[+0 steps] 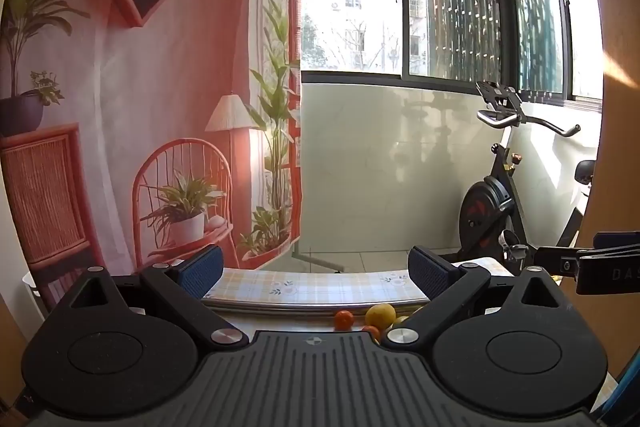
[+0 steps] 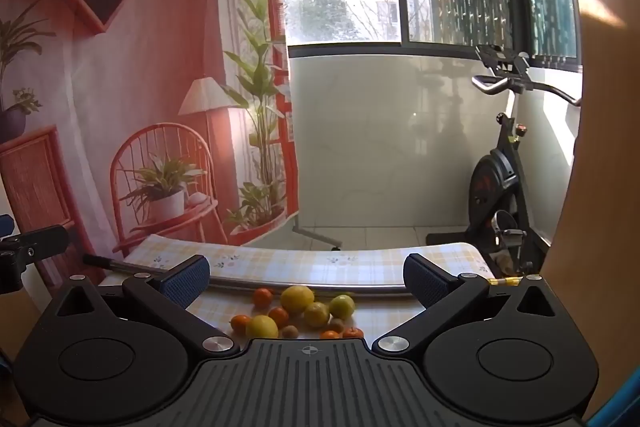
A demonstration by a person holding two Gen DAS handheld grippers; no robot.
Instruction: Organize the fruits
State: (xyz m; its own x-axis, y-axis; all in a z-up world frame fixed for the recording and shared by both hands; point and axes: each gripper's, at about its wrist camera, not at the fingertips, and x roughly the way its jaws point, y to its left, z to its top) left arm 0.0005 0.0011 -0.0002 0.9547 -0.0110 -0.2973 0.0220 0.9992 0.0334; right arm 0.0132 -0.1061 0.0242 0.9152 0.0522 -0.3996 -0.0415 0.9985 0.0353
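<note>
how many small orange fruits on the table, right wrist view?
5 visible: one at the back by the metal rail, two mid-left beside the big yellow fruit, two at the front edge. More may hide behind the tongs' body.

Strong daylight pours through the window (image 1: 352, 7) ahead of both cameras, blowing its panes out to white and casting a hazy flare over the backdrop (image 1: 160, 87). The wall (image 1: 380, 167) below carries soft shadows. Fisheye bending curves the edges; focus is sharp throughout.
</note>
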